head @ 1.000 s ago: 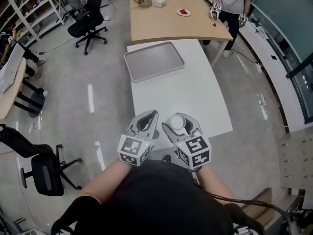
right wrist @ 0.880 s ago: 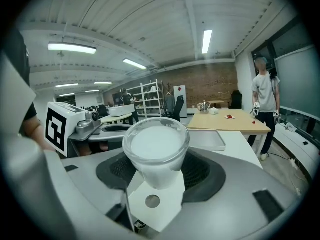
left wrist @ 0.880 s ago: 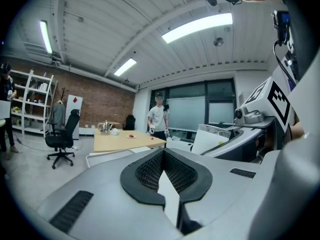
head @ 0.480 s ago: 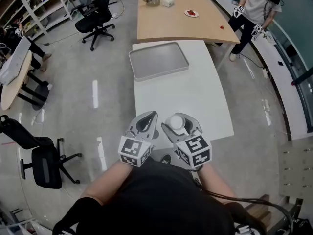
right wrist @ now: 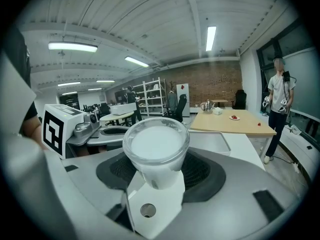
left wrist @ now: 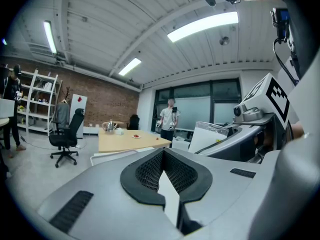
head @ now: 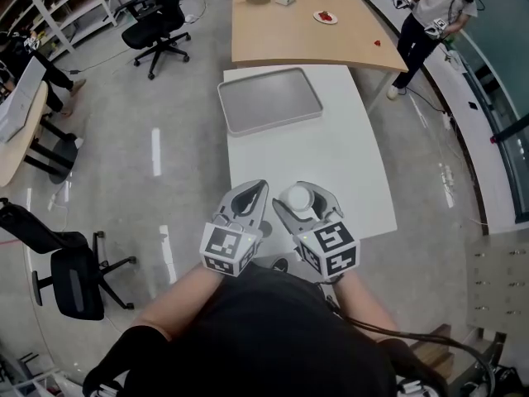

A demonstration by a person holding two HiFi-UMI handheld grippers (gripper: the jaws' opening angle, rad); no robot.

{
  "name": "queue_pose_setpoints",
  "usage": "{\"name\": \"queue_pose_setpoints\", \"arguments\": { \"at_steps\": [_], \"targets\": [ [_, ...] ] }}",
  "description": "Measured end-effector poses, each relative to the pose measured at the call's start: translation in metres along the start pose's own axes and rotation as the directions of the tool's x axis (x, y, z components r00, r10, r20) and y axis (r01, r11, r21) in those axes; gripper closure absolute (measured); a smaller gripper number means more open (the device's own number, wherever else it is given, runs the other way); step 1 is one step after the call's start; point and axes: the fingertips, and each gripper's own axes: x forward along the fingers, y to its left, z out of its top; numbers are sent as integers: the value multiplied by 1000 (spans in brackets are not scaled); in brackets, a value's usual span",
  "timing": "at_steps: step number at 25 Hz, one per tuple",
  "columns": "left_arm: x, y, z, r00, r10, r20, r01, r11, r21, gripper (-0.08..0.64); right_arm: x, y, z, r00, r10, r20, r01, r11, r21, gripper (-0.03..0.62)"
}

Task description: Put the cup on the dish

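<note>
While I am holding my left tongs [head: 257, 191] pressed together with nothing in them, my right tongs [head: 303, 208] are gripping the white cup [right wrist: 156, 149] above the near end of the white table [head: 331, 151], well apart from the grey tray [head: 269, 100].

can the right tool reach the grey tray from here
Probably not without stepping forward: the right tool holds the cup at the near end of the white table, and the grey tray lies at its far end. Nothing stands between them.

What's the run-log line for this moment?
right gripper: shut on cup | left gripper: shut, empty | gray tray: empty, on white table | cup: not yet placed
</note>
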Motion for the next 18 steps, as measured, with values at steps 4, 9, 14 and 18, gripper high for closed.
{"name": "queue_pose_setpoints", "arguments": {
  "at_steps": [4,9,14,18],
  "targets": [
    [9,20,2,1000,-5,-2,5,1000,7,554,18,-6,9,1000,-20,3,20,1000,4,330],
    [18,43,3,1000,-5,-4,5,1000,5,554,40,-11,20,999,-35,8,35,999,13,330],
    [24,67,4,1000,-9,-10,9,1000,-2,554,62,-13,30,999,-50,7,50,999,11,330],
    [26,83,6,1000,-13,-2,13,1000,-6,555,76,-15,35,998,-65,7,65,998,8,330]
  ]
}}
